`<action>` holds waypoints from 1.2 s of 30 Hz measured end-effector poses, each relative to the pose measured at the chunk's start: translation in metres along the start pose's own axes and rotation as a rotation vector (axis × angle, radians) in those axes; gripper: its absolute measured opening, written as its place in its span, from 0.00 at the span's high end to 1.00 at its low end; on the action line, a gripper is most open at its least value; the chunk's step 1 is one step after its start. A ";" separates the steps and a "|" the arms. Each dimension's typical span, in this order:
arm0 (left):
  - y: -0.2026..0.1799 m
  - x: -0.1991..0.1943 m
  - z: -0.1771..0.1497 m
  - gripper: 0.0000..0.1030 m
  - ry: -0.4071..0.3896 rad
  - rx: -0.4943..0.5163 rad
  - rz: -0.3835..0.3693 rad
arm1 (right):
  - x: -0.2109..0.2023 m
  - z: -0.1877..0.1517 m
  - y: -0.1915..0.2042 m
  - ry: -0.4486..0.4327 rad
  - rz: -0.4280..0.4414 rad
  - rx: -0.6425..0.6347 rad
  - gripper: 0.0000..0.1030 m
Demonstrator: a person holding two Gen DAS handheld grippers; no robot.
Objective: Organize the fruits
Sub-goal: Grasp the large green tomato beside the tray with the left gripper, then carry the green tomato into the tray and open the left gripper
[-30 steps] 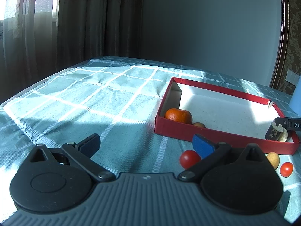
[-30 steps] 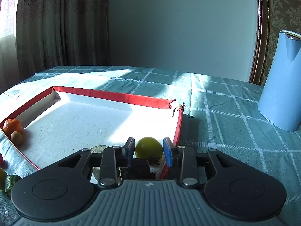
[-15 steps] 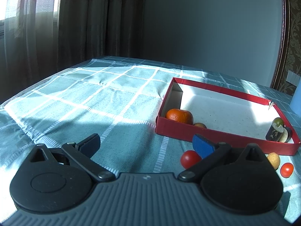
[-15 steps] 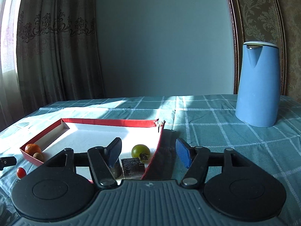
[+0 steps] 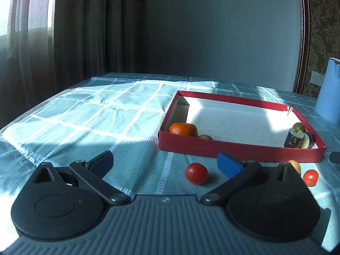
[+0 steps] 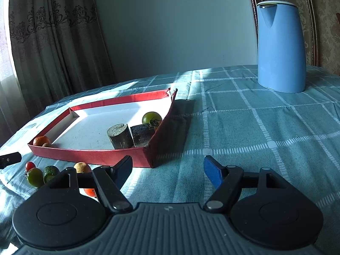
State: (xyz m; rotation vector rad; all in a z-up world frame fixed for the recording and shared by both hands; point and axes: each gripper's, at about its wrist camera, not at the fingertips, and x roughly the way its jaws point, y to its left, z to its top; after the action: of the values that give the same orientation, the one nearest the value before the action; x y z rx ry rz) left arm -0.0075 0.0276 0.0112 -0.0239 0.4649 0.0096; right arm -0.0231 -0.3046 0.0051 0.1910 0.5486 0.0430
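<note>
From the left wrist camera, we see our left gripper (image 5: 164,163) spread wide with nothing between its fingers, held low over the checked teal tablecloth (image 5: 89,114). A red tomato (image 5: 196,173) lies on the cloth just ahead between the fingers, outside the red tray (image 5: 240,153). Inside the tray, an orange (image 5: 183,129) and a small brown fruit (image 5: 205,137) sit in the near left corner; a green tomato (image 5: 298,126) and dark cut pieces (image 5: 294,139) sit in the near right corner. A smaller red tomato (image 5: 310,177) lies on the cloth to the right.

From the right wrist camera, we see our right gripper (image 6: 167,171) also parted and empty, beside the tray's near right corner (image 6: 148,156). A blue kettle (image 6: 280,48) stands well apart at the far right. Loose fruits (image 6: 36,176) lie on the cloth in front of the tray, at the left.
</note>
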 end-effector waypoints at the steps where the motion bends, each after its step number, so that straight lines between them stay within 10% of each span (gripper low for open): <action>1: -0.006 -0.003 -0.002 0.00 -0.003 0.024 -0.015 | 0.000 -0.001 -0.001 0.004 0.003 0.002 0.29; 10: -0.052 -0.012 -0.016 0.17 -0.016 0.274 -0.069 | 0.000 -0.001 -0.002 0.013 0.005 0.010 0.28; 36: -0.066 0.001 -0.018 0.69 0.070 0.295 -0.229 | -0.001 -0.001 0.001 0.008 0.014 0.001 0.28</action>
State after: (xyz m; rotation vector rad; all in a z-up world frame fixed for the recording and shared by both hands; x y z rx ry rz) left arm -0.0134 -0.0389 -0.0042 0.2126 0.5279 -0.2850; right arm -0.0245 -0.3036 0.0044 0.1958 0.5555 0.0575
